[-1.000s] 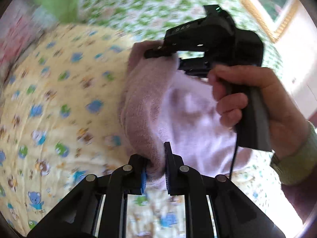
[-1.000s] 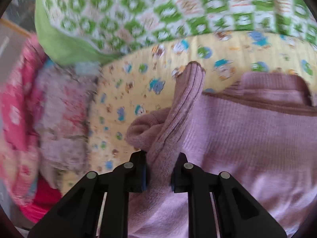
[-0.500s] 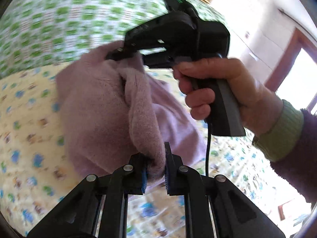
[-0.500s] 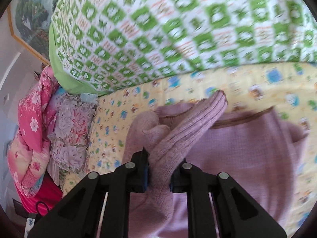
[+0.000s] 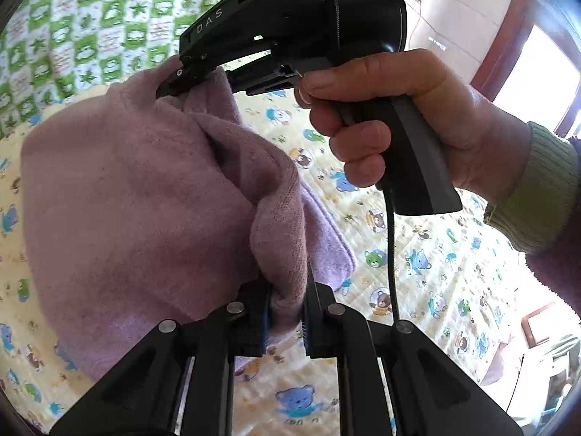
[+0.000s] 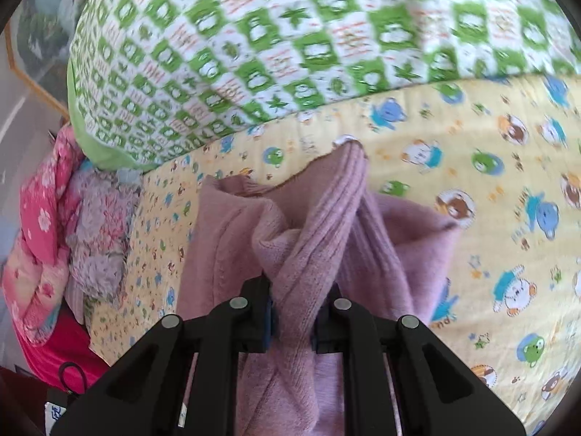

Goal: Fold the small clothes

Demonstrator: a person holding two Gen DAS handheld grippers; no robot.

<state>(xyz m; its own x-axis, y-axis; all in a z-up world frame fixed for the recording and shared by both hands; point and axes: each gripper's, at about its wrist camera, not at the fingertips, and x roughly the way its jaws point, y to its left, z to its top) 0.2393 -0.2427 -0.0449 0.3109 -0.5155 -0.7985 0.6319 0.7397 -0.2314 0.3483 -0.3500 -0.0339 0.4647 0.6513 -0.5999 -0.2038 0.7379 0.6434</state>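
A small mauve knit sweater [image 5: 138, 196] hangs lifted above the yellow cartoon-print bed sheet [image 5: 417, 254]. My left gripper [image 5: 287, 305] is shut on a bunched edge of it. My right gripper [image 6: 292, 309] is shut on a ribbed band of the sweater [image 6: 326, 218]. The right gripper also shows in the left wrist view [image 5: 178, 80], close ahead, clamping the sweater's far edge, held by a hand [image 5: 399, 116]. Part of the sweater [image 6: 410, 225] rests on the sheet [image 6: 490, 167].
A green-and-white patterned quilt [image 6: 272, 47] lies bunched along the back of the bed. Pink and floral bedding [image 6: 47, 225] is piled at the left. A wall with a doorway [image 5: 515, 54] stands at the right.
Both grippers have lifted the sweater higher and drawn closer together. The sweater has bunched and doubled over, and the right gripper now fills more of the left view.
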